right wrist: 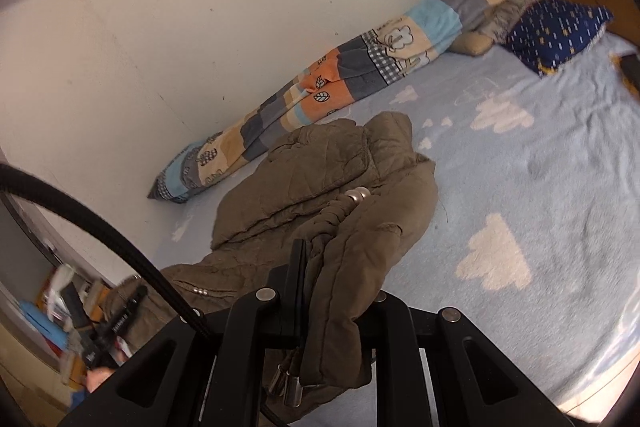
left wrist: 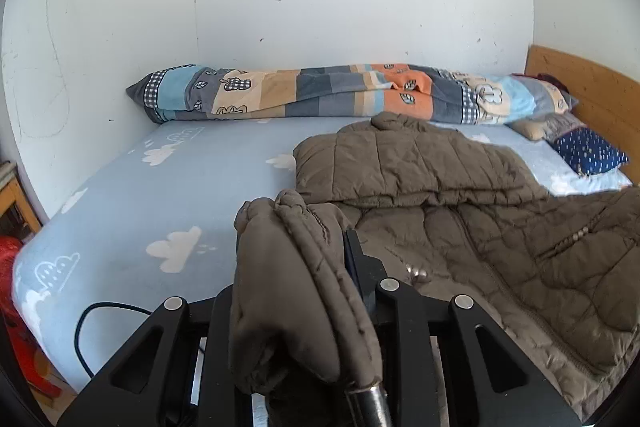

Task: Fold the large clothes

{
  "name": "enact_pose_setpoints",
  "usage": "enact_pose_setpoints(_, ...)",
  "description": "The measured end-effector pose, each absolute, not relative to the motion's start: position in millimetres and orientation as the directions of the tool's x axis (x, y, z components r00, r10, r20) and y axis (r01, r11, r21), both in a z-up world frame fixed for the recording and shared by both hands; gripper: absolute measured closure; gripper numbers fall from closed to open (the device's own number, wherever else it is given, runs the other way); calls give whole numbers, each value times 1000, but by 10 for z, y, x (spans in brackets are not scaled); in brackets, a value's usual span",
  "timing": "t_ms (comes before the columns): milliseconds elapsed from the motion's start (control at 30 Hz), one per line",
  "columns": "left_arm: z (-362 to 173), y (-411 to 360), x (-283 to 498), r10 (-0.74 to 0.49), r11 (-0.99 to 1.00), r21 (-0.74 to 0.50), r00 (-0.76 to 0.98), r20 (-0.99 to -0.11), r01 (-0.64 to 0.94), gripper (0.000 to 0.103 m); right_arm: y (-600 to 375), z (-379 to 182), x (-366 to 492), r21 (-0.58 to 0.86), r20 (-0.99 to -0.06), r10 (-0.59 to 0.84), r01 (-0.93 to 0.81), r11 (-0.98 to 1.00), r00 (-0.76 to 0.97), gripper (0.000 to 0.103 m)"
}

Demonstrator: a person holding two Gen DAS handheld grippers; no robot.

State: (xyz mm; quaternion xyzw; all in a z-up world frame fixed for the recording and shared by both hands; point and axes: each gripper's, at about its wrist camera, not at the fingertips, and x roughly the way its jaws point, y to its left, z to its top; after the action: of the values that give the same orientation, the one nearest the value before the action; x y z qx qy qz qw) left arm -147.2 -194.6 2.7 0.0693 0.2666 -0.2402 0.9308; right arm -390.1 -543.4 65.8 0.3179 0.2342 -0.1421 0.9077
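Note:
A large brown quilted jacket (left wrist: 460, 211) lies partly folded on the light blue bed sheet (left wrist: 152, 211). My left gripper (left wrist: 308, 251) is shut on a bunched edge of the jacket, which drapes over its left finger and hides it. My right gripper (right wrist: 324, 259) is shut on another edge of the jacket (right wrist: 320, 171), held a little above the sheet (right wrist: 540, 187). Metal cord ends (right wrist: 288, 383) hang from the held fabric.
A rolled patchwork blanket (left wrist: 320, 95) lies along the white wall. A dark blue pillow (left wrist: 588, 151) and a wooden headboard (left wrist: 580, 83) are at the right. A black cable (left wrist: 88, 327) hangs at the bed's near edge. Clutter (right wrist: 72, 311) sits beside the bed.

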Motion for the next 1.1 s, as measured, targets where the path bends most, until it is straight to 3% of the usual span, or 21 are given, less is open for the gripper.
enact_pose_setpoints(133, 56, -1951, -1422, -417, 890, -69, 747, -517, 450, 78, -5385, 699, -3790, 457, -527, -132, 411, 789, 839, 89)
enact_pose_setpoints(767, 46, -2082, -1456, -352, 912, 20, 809, -470, 409, 77, -5179, 817, -3438, 240, -518, -217, 384, 891, 827, 89)
enact_pose_setpoints(1100, 114, -2009, -1341, -347, 924, -23, 812, -470, 382, 76, -5217, 873, -3379, 214, -514, -231, 384, 898, 826, 89)
